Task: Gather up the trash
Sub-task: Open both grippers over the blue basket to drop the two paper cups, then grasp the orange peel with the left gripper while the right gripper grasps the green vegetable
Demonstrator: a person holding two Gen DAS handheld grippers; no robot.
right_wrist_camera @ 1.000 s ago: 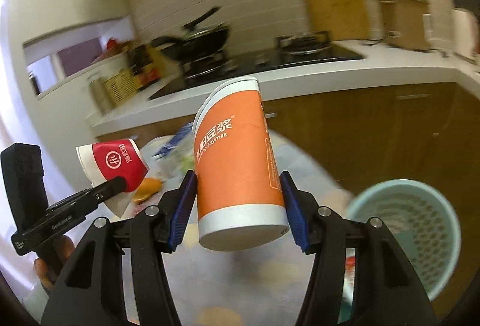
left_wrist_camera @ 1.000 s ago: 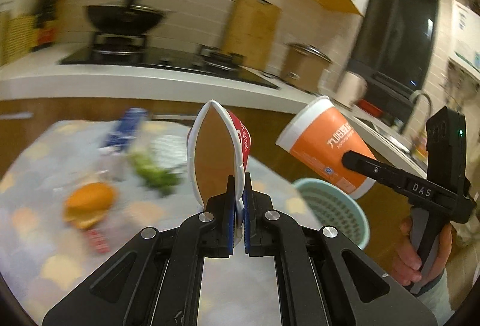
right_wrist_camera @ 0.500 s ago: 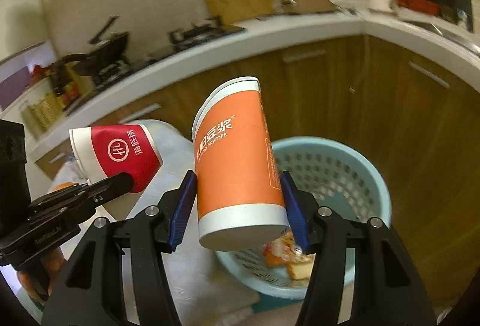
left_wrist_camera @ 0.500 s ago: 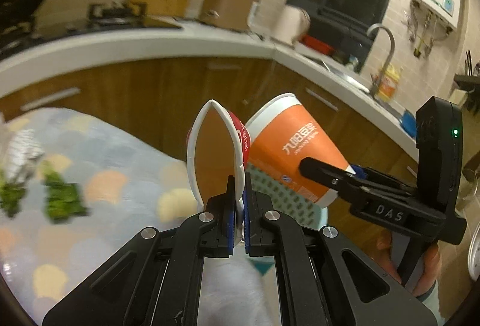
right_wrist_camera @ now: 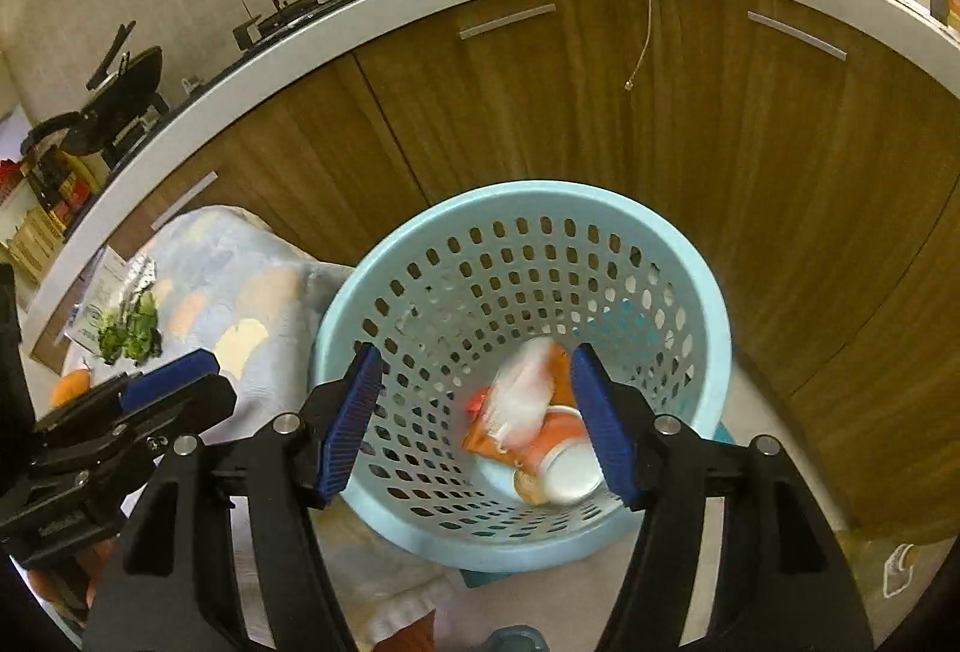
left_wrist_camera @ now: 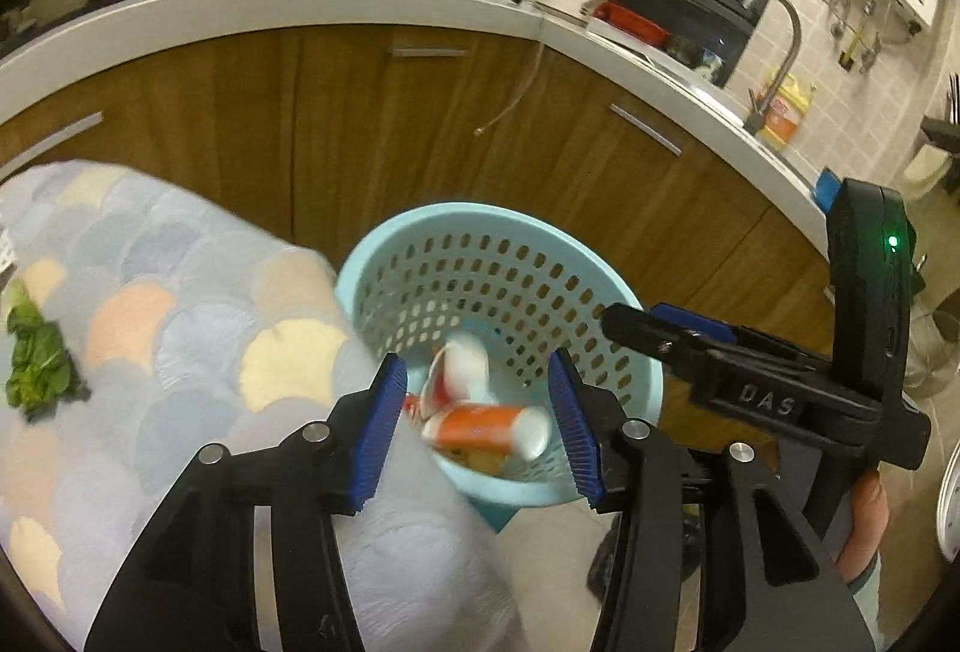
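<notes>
A light blue perforated basket [left_wrist_camera: 480, 215] [right_wrist_camera: 528, 190] stands on the floor beside the table. Inside it the orange paper cup [left_wrist_camera: 486, 424] [right_wrist_camera: 558, 448] lies on its side. The red and white paper cup [left_wrist_camera: 459, 370] [right_wrist_camera: 522, 388] is a blur above it, inside the basket. My left gripper [left_wrist_camera: 474, 388] hangs over the basket's near rim; its jaws are opening with nothing between them. My right gripper [right_wrist_camera: 477, 370] points down into the basket, jaws opening and empty. Each gripper shows in the other's view: right gripper [left_wrist_camera: 636, 319], left gripper [right_wrist_camera: 174, 382].
A table with a pastel scale-patterned cloth [left_wrist_camera: 150, 304] touches the basket's left side; green leaves [left_wrist_camera: 36, 358] and an orange item [right_wrist_camera: 69, 388] lie on it. Brown cabinet doors [right_wrist_camera: 600, 100] under a white counter stand close behind the basket. A hand [left_wrist_camera: 864, 526] holds the right gripper.
Both grippers swung from the table to above the basket and tilted down. Each let go of its cup; the orange and red cups are now in the basket.
</notes>
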